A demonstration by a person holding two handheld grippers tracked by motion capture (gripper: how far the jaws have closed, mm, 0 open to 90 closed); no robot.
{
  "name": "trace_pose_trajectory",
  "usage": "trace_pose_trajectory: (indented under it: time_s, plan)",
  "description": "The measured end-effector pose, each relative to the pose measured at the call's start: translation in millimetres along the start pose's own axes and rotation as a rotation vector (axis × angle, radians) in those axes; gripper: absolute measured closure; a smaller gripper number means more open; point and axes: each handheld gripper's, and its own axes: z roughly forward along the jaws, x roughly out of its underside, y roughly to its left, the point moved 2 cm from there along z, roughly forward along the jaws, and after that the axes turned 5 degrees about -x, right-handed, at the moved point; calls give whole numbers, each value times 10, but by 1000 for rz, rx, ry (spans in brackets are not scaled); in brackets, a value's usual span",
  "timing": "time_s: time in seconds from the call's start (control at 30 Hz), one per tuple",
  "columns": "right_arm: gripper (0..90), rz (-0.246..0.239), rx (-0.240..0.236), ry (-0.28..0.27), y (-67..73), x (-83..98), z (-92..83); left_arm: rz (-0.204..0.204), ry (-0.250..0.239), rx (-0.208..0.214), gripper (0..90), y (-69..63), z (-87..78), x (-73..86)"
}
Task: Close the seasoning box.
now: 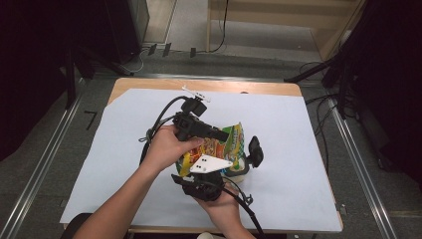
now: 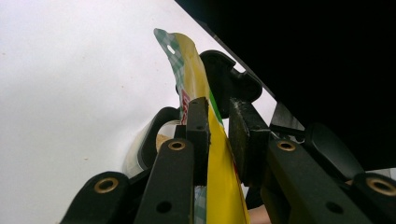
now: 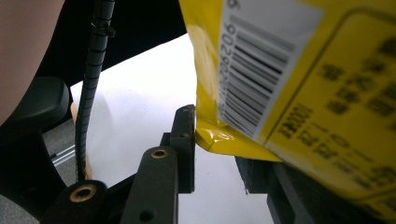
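Note:
A yellow snack bag with a green checked top hangs tilted above the white sheet, held between both grippers. My left gripper comes in from the far side, and its jaws pinch the bag along its upper edge. My right gripper, carrying a white three-cornered plate, is nearer the person. Its jaws are closed on the bag's lower corner, below the barcode side. A white container sits under the bag; its dark rim holds something beige.
A black paddle-shaped piece stands upright just right of the bag and container. The white sheet covers most of the wooden table. A small white part lies at the far edge. Cables trail from both grippers.

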Motion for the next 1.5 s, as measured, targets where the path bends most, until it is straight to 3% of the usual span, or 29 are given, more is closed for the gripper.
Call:
trace_pose_trajectory:
  time_s: [0.77,1.13,1.5]
  plan:
    - [709,6,3,-4,33,-5,-14,2,4,16,781,-18,-5,-4]
    - [705,17,1,-16,-7,14,-1,32,-10,4,776,-103,-18,2]
    - [703,34,-20,-23,27,-29,-15,8,-10,5,745,-50,-40,-16]
